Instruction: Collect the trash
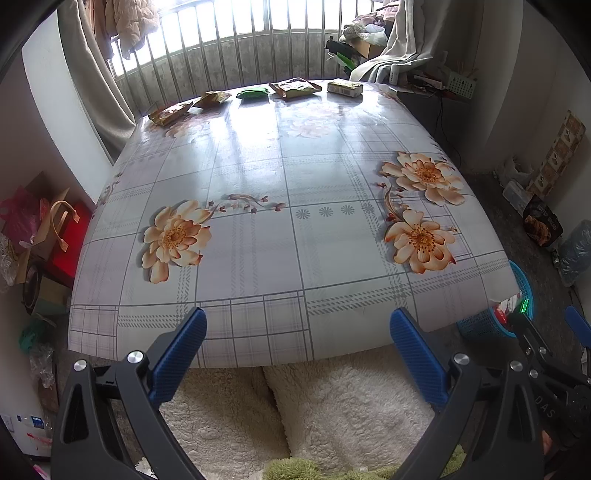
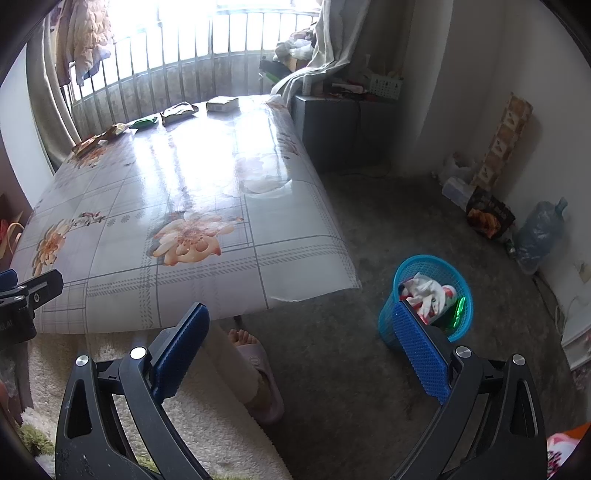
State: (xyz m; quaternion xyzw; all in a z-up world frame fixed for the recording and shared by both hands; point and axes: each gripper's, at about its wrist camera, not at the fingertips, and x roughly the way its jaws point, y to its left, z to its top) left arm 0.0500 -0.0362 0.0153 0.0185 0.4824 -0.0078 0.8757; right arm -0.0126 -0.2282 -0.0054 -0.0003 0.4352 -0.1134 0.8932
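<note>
Gaping wide and empty, the left tool [image 1: 297, 334] faces five wrappers [image 1: 297, 88] lined crosswise along the desk's [image 1: 258, 258] far edge. Equally spread, the right tool [image 2: 301, 332] has an upright blue basket [image 2: 413, 266] just beyond its right finger.

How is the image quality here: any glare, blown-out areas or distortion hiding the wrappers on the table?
Left wrist view: window overexposed, streaky glare on the tablecloth, yet the green packet reads clearly. Right wrist view: stronger glare washes out the table's middle; fisheye bends the edges in both.
</note>
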